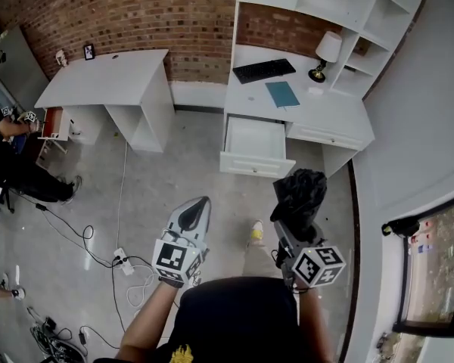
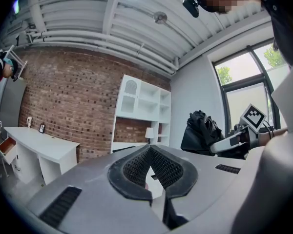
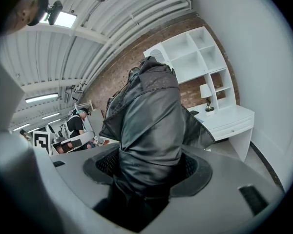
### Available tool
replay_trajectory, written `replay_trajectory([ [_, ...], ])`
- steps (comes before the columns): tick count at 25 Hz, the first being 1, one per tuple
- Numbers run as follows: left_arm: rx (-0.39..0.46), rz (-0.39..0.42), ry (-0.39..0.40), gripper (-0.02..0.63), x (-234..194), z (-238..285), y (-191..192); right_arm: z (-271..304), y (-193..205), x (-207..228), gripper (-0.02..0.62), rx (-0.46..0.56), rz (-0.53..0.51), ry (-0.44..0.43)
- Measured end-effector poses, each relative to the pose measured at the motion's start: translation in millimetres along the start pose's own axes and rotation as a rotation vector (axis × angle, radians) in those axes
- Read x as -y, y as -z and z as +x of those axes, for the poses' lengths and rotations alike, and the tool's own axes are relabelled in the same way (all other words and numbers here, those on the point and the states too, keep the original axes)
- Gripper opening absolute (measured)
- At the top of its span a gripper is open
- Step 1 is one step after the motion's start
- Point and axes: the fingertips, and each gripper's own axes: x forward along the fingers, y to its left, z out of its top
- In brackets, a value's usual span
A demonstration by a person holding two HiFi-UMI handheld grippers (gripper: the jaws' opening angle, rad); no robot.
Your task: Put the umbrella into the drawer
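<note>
The umbrella's [image 3: 151, 126] lower end is buried between the jaws of the right tool [image 3: 145, 177], which pinch it. Its black folds fill the right gripper view and block the drawer there. Only the head view shows the drawer [image 1: 256, 165], open under the white table [image 1: 325, 112], well ahead of the umbrella [image 1: 299, 191]. The left tool [image 2: 149, 152] is pressed together on nothing; its view catches the umbrella [image 2: 201, 130] sideways. A keyboard [image 1: 263, 70], book [image 1: 282, 94] and lamp [image 1: 327, 51] sit on the table. Cables [image 1: 98, 244] cross the floor [image 1: 181, 172].

black keyboard [image 1: 263, 70], blue book [image 1: 282, 94], lamp [image 1: 328, 48], white table [image 1: 113, 76]
</note>
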Motion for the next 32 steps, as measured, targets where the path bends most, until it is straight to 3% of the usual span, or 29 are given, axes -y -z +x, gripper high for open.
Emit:
replay_trajectory([
  [10, -0.131, 0.041, -0.154, 0.012, -69.1, 187.9, -7.7, 143.1, -70.8, 136.2, 0.273, -0.086, 0.054, -0.136],
  [14, -0.149, 0.035, -0.247, 0.012, -96.4, 266.0, -14.6, 186.2, -99.6, 188.9, 0.273, -0.157, -0.065, -0.201],
  [18, -0.165, 0.013, -0.277, 0.012, -100.1, 331.4, -17.9, 227.3, -120.6, 227.3, 0.274, -0.209, -0.120, -0.262],
  [22, -0.196, 0.033, -0.278, 0.012, -94.5, 372.2, -16.3, 257.1, -136.7, 253.5, 0.273, -0.238, -0.143, -0.304],
  [25, -0.224, 0.067, -0.321, 0.012, -108.4, 385.7, -14.1, 277.1, -143.2, 264.7, 0.273, -0.253, -0.161, -0.329],
  [32, -0.242, 0.063, -0.337, 0.012, -119.7, 403.7, -3.3, 313.4, -144.4, 286.8, 0.274, -0.294, -0.105, -0.333],
])
